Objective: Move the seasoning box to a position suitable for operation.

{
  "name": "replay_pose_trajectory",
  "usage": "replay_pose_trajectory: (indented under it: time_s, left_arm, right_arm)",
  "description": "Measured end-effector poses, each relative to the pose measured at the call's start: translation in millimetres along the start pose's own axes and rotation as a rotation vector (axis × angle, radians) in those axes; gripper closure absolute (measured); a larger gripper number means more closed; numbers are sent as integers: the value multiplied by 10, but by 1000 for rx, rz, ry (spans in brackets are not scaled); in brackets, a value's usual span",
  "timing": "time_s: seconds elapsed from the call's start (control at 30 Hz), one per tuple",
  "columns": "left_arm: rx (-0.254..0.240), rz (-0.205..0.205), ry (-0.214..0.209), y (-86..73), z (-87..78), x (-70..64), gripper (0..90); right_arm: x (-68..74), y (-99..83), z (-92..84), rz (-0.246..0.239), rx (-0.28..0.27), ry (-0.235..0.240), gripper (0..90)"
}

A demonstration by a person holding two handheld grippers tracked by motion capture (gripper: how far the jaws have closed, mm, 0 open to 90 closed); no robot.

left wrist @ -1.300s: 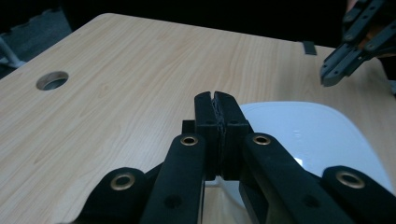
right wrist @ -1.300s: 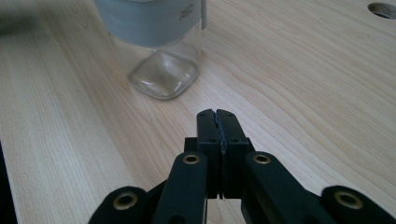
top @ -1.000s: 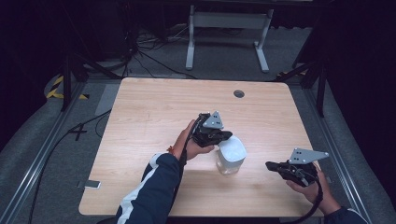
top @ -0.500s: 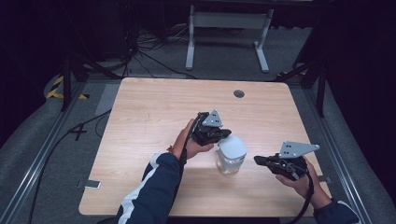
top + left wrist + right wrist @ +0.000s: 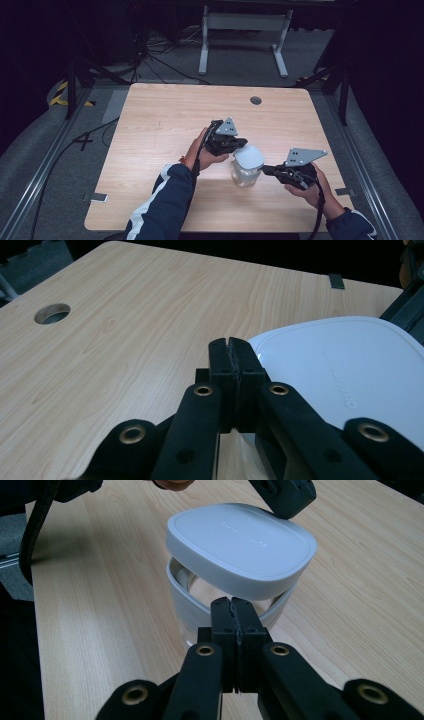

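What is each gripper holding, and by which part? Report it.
Nothing: the left gripper is shut empty beside the white lid, the right gripper shut empty before the clear container.

Through the left gripper view I saw my left gripper (image 5: 235,352) with its jaws pressed together, nothing between them, just beside the white lid's (image 5: 340,380) edge. The wooden table (image 5: 140,330) had a round hole (image 5: 52,313).
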State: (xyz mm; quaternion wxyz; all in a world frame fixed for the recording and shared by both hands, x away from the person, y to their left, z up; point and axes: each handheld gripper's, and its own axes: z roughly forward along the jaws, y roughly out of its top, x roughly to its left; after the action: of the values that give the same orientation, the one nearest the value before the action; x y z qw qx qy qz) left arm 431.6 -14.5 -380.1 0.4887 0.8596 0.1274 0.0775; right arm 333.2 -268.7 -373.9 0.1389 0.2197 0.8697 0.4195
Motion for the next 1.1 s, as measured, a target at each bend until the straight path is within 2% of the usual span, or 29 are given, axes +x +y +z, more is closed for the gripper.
replay_pose_trajectory:
  time_s: [0.17, 0.3, 0.4, 0.47, 0.67, 0.7, 0.8, 0.87, 0.97, 1.1]
  left_arm:
    - [-7, -19, 0, -12, 6, 3, 895]
    - [-10, -15, 7, -8, 1, 3, 880]
    - [-22, -3, 16, -8, -55, -3, 879]
    - [-39, -13, 19, -19, -89, 0, 879]
    - [-41, -9, 53, -49, -202, 12, 859]
    - [-54, -21, 58, -77, -287, 9, 858]
    - [-63, -32, 71, -155, -401, -15, 845]
    - [-41, -20, 92, -220, -475, -34, 835]
    - [-44, -27, 93, -302, -553, -56, 826]
    - [-29, -43, 123, -494, -717, -94, 822]
  right_arm:
    - [-9, 10, 16, 5, -1, -4, 897]
    - [-11, 47, 14, 4, -15, 3, 897]
    - [-31, 69, 19, 4, -29, 9, 897]
    - [-45, 89, 25, 1, -34, 10, 897]
    - [-67, 135, 8, -12, -47, -5, 897]
    - [-78, 143, 8, -7, -50, -5, 897]
    - [-112, 163, -6, -2, -80, -22, 898]
    - [-125, 177, -5, 2, -88, -25, 898]
    - [-142, 189, 18, -3, -85, -28, 898]
    - [-174, 209, 37, -4, -88, -38, 898]
